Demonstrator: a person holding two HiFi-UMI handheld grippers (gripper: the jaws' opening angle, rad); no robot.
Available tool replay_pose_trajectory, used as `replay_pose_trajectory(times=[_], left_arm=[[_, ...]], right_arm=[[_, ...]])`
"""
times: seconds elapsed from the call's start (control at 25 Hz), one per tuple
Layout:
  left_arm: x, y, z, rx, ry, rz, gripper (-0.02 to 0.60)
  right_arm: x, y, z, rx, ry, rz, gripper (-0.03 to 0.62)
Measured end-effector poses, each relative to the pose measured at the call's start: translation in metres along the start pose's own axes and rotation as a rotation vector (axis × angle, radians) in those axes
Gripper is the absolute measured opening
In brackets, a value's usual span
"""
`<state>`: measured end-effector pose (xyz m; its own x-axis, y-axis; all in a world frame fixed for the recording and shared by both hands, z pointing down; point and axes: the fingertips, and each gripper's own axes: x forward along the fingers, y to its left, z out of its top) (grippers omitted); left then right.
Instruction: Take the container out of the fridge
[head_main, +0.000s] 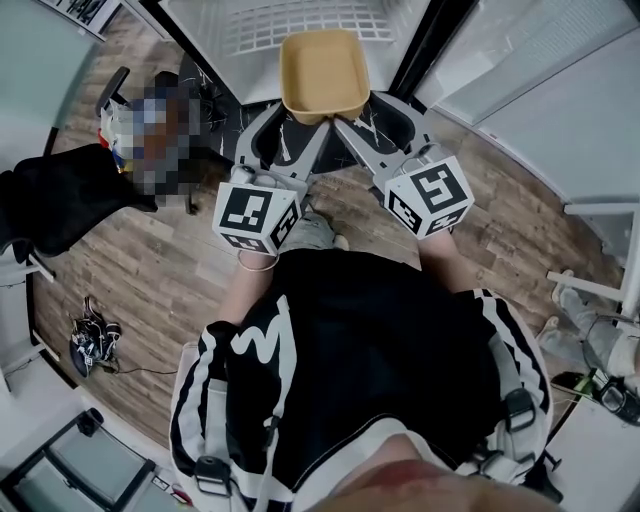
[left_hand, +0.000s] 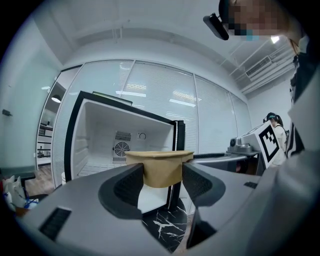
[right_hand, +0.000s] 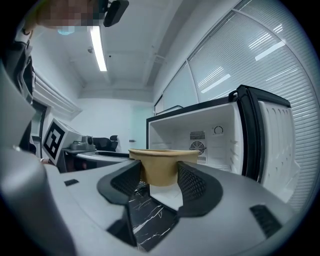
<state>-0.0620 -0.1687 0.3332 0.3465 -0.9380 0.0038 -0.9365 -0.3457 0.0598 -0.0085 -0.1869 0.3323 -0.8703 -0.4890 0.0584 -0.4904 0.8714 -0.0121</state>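
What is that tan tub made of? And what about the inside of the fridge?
The container looks like paper or pressed fibre. It is a flat tan colour, dull with no shine, and has a thin rim. It could also be matte plastic, which is hard to rule out. The fridge looks like smooth white plastic inside, with moulded ridges on the walls and a black frame.

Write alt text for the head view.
From above, the left gripper and right gripper each clamp the near side of a tan container, held in front of the open fridge. The person's black top fills the lower frame.
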Motion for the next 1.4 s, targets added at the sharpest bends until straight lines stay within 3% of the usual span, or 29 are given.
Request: replay_pose_trajectory(times=[1.4], left_arm=[[-0.041,-0.014,0.025,0.038,-0.063,-0.013,0.249]], right_arm=[[-0.022,0.037,0.024,-0.021,-0.076,-0.006,0.239]])
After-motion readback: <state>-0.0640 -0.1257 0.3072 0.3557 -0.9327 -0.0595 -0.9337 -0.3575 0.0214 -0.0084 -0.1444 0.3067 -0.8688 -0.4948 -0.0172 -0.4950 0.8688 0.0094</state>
